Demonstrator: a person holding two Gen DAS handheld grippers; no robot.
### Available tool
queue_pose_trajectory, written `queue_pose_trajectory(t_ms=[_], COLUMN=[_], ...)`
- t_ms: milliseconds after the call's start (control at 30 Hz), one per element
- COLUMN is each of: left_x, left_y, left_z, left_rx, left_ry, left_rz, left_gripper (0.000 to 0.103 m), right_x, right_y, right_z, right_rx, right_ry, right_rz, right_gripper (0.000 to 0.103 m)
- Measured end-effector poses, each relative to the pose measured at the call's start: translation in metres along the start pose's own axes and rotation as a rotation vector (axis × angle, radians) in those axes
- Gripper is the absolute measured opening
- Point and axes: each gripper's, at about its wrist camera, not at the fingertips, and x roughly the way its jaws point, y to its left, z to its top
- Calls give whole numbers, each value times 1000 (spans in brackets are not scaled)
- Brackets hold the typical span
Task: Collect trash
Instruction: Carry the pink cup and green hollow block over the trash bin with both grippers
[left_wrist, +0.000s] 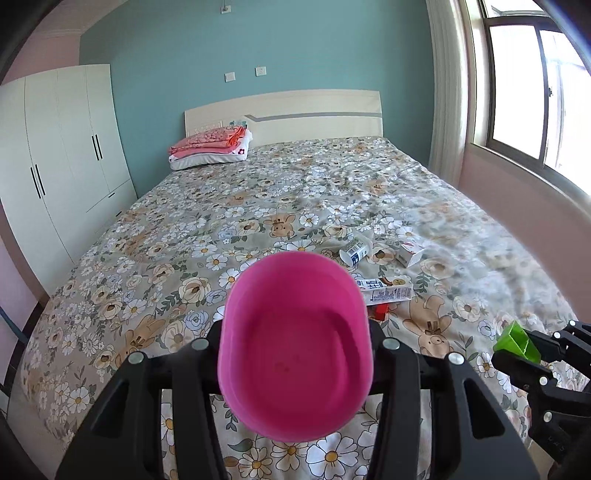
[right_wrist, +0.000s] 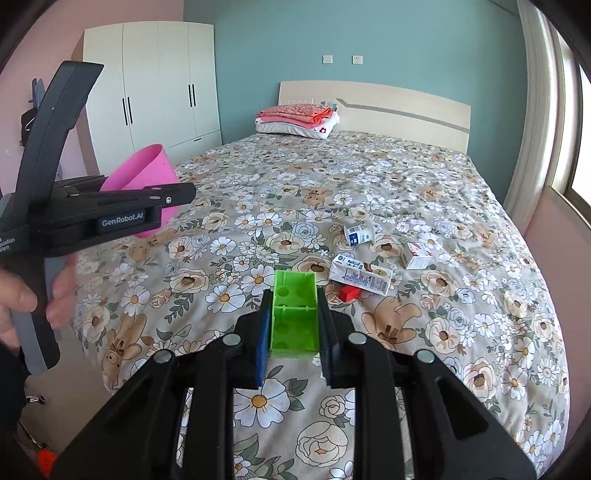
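Bedroom, floral bedspread (right_wrist: 369, 192). Trash sits around 2 o'clock: white paper cup (right_wrist: 359, 232), long milk carton (right_wrist: 360, 275), small white box (right_wrist: 419, 255), red block (right_wrist: 349, 292). Left gripper (left_wrist: 295, 354) clamps a pink plastic bowl (left_wrist: 295, 347), mouth up, probably for catching trash. Right gripper (right_wrist: 295, 325) squeezes a green plastic box (right_wrist: 295, 314).

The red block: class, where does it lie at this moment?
In the right wrist view the red block lies on the floral bedspread, touching the near side of the long milk carton, just right of the held green piece.

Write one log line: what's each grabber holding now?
left gripper: pink bowl | right gripper: green block | trash: on bed
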Motion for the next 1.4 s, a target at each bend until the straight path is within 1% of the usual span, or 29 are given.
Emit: queue_pose_trajectory(t_ms=[133, 300, 433, 567, 733, 867, 1000, 1100, 1267, 1400], left_x=[-51, -108, -140, -160, -176, -180, -180, -179, -175, -167], left_y=[-9, -18, -23, -33, -39, -46, -52, -56, -67, -75], left_z=[-1, -17, -42, -71, -109, -137, -161, -179, -209, -233], left_rx=[11, 31, 53, 93, 132, 159, 163, 165, 191, 195], left_ry=[-50, -107, -113, -99, -81, -56, -30, -13, 12, 56], left_rz=[-1, -10, -15, -21, -45, -67, -93, -104, -101, -131], left_gripper=[50, 50, 50, 50, 50, 50, 50, 50, 50, 50], right_x=[-47, -97, -131, -156, -173, -179, -181, -179, -165, -149], right_y=[0, 5, 12, 17, 22, 24, 28, 31, 38, 44], right_z=[-6, -24, -44, -69, -103, -127, -148, -164, -194, -219], right_rx=[-10, -29, -47, -63, -81, -82, -86, -92, -113, -114], right_ry=[-42, -71, -83, -82, -56, -31, -6, 18, 75, 131], right_rz=[-22, -52, -71, -82, -96, -99, -96, -88, -75, -50], right_gripper=[23, 23, 23, 23, 23, 23, 23, 23, 23, 23])
